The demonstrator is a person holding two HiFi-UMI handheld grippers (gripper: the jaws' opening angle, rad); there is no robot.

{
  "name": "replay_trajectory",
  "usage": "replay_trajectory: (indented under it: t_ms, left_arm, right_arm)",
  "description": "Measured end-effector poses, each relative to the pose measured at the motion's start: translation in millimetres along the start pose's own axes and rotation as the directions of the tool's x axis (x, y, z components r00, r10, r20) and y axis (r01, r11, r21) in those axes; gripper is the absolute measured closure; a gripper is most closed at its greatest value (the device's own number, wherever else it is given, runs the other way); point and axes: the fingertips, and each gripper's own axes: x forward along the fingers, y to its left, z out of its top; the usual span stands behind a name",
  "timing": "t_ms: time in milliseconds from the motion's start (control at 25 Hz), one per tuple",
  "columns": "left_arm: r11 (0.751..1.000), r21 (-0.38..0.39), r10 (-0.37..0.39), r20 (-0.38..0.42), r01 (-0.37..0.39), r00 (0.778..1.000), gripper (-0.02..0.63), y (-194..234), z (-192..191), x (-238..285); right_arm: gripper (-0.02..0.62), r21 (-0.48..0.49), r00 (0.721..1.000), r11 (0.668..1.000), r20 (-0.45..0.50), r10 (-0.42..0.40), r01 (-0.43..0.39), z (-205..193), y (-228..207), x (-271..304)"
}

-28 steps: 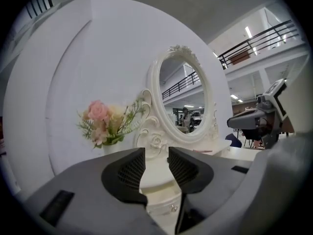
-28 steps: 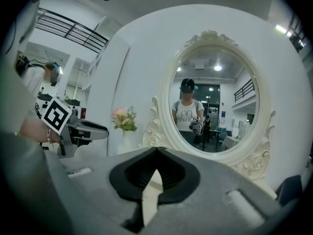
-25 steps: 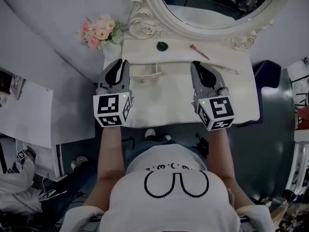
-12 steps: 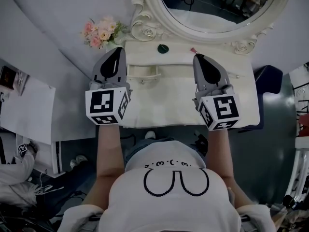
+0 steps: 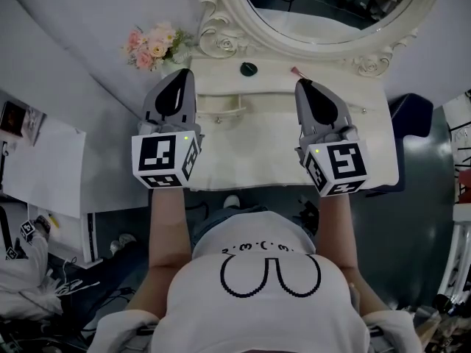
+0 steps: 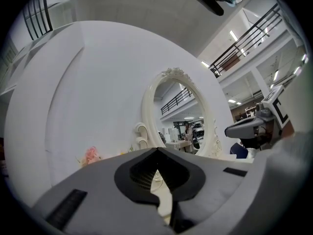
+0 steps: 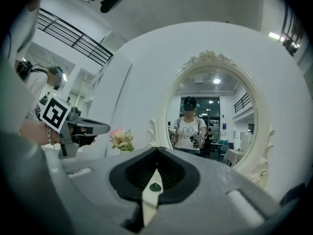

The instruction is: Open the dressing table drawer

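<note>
Left tool (image 5: 180,76): your grey two-jaw tool with the marker cube hangs level over the left part of the desk. Its jaws are pressed together on nothing, and only the desk shows through the slit under their tips.
Right tool (image 5: 306,87): its twin hangs level over the right part, jaws likewise together and empty.
Desk (image 5: 243,160): cream-white dressing desk, its bare top spread under both tools, backed by an oval mirror in a carved cream frame (image 5: 221,43).
Drawer (image 5: 221,109): small cream drawer in the desk's raised rear tier, between your two tools and nearer the left one. From above its outline reads as a rounded rectangle with a knob at the near edge, so it seems to stand a little way out. The steep view would also fit a shut front with a loop handle.
Change: a second ago the left tool's jaws stood apart; they have since closed, on no thing. Both tools have risen from the desk top and now show larger and nearer the mirror.
Meaning: neither tool touches the drawer, so you have no grip on it.
Bystanders: bunch of pink and cream flowers (image 5: 153,46) at the left rear corner; small dark-green round object (image 5: 249,69) and thin pink stick (image 5: 297,72) on the rear tier.
</note>
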Motion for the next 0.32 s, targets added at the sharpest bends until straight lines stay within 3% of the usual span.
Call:
replay_trajectory:
  t_ms: [320]
  left_arm:
    - [1.0, -0.002, -0.007, -0.002, 0.007, 1.0, 0.607, -2.5, 0.6, -3.2]
  right_arm:
    - [0.597, 0.003, 1.0, 1.0, -0.003, -0.007, 0.007, -0.2, 0.3, -5.1]
